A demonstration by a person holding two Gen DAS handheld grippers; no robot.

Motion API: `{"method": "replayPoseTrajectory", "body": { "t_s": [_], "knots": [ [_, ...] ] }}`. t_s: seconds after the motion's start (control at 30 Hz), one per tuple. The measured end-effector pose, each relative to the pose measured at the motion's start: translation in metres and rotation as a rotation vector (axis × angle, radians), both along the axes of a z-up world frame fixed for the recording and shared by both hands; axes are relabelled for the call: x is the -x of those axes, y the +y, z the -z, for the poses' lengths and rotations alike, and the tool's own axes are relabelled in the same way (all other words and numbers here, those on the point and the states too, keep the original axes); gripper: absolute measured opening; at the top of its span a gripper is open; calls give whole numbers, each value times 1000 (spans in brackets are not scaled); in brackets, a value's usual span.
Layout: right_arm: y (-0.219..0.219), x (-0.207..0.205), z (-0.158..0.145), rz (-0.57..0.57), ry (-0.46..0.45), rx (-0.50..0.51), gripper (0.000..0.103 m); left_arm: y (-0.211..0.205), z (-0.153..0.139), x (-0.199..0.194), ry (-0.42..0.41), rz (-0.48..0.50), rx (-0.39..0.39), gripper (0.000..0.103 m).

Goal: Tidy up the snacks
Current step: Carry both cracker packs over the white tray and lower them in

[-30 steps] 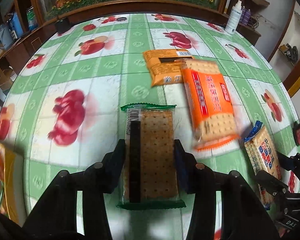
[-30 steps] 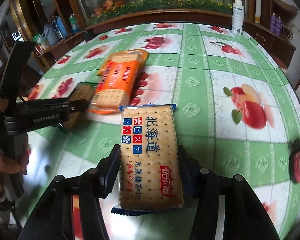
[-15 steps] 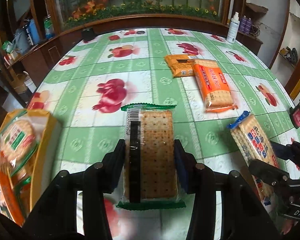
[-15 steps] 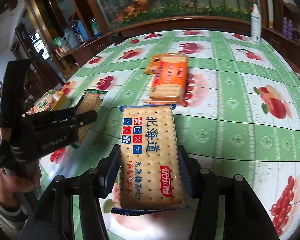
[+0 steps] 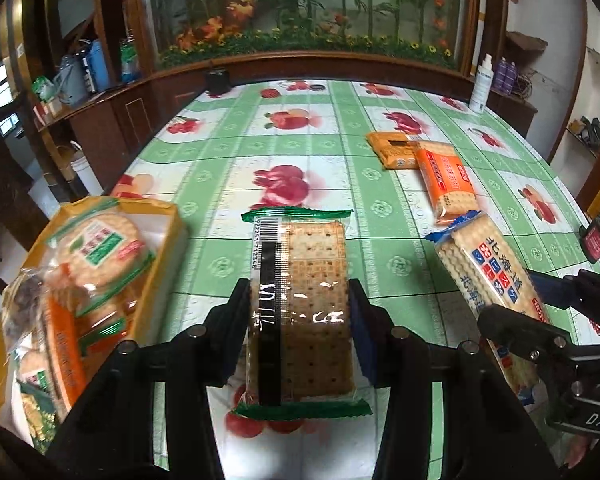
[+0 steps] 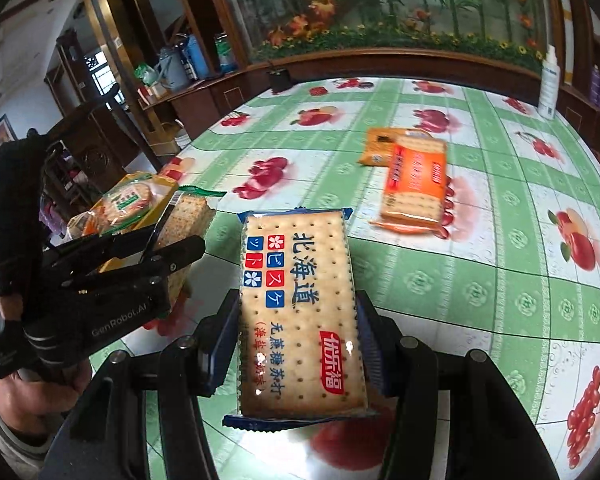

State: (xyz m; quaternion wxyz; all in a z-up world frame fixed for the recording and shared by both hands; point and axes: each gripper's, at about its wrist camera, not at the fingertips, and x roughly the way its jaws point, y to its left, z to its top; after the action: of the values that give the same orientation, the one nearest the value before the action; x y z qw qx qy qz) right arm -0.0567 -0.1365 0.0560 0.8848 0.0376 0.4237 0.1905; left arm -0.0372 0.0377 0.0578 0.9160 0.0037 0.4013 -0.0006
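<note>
The blue-edged clear-wrapped cracker packet (image 6: pixel 300 312) carries large dark characters 北海道, small blue and red squares with the katakana ビスケット, a red line 无蔗糖苏打 and a red badge 优乐福. The black housing of the left gripper (image 6: pixel 112 320) reads "GenRobot.AI". The green-edged clear cracker packet (image 5: pixel 300 312) shows a barcode along its left side, its digits too small to read surely. The black body at the right edge of the left wrist view shows "DA"
</note>
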Motion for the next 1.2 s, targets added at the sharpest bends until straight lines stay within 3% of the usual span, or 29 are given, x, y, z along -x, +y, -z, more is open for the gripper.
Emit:
{"method": "replayPoseTrajectory", "body": {
  "t_s": [0.5,1.2],
  "knots": [
    [67,-6,-20,-146,-51,-8,55,64,-28,45,-77,-115,-2,49],
    [220,-4,-17,-460,-39,1,55,197,-16,107,-60,-399,32,49]
  ]
}}
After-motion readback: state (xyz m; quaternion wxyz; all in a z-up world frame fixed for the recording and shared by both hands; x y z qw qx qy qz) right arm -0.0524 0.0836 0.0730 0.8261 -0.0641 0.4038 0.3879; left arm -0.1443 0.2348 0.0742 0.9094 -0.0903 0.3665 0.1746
